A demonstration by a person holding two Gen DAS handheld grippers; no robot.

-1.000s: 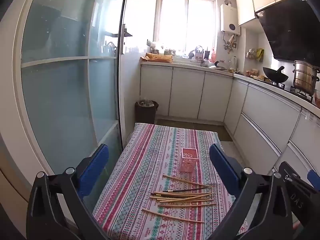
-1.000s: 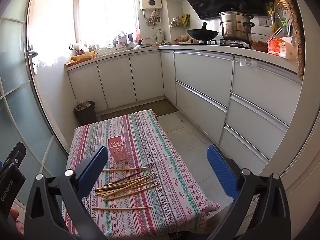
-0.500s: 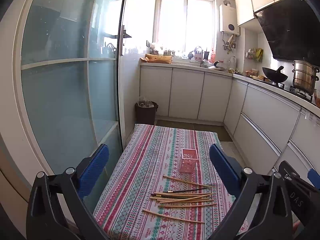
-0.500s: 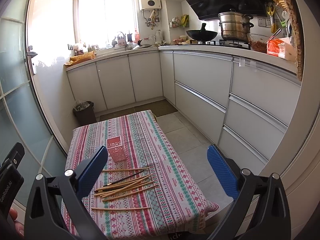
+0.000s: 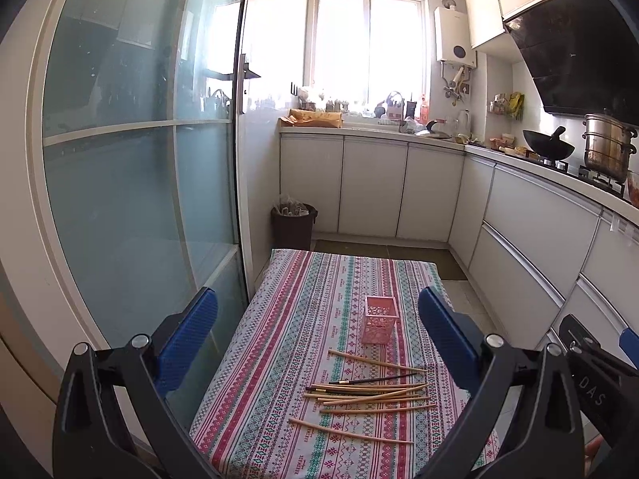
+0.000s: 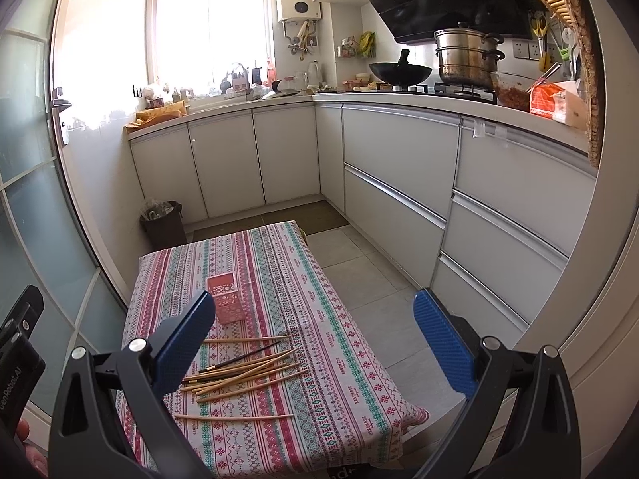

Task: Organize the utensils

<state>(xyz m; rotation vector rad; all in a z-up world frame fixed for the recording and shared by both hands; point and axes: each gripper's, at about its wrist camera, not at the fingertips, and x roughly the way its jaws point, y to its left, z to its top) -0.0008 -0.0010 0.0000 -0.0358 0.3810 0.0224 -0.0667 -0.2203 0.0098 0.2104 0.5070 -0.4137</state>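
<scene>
Both grippers wide open, hovering above the table

The left gripper (image 5: 317, 339) and right gripper (image 6: 313, 337) hold nothing and have barely shifted in the last second; the chopsticks (image 5: 369, 393) lie loose on the tablecloth (image 5: 287, 343) just beside the pink holder (image 5: 380, 319), so sorting hasn't begun.

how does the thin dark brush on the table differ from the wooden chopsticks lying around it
The thin dark brush is black with a pale tip, while the wooden chopsticks are light tan all along. The brush is single; the chopsticks are many, most bunched, one apart nearer the camera and one nearer the pink perforated holder. The brush looks slimmer than the chopsticks. All lie flat on the striped patterned tablecloth, outside the holder.
</scene>
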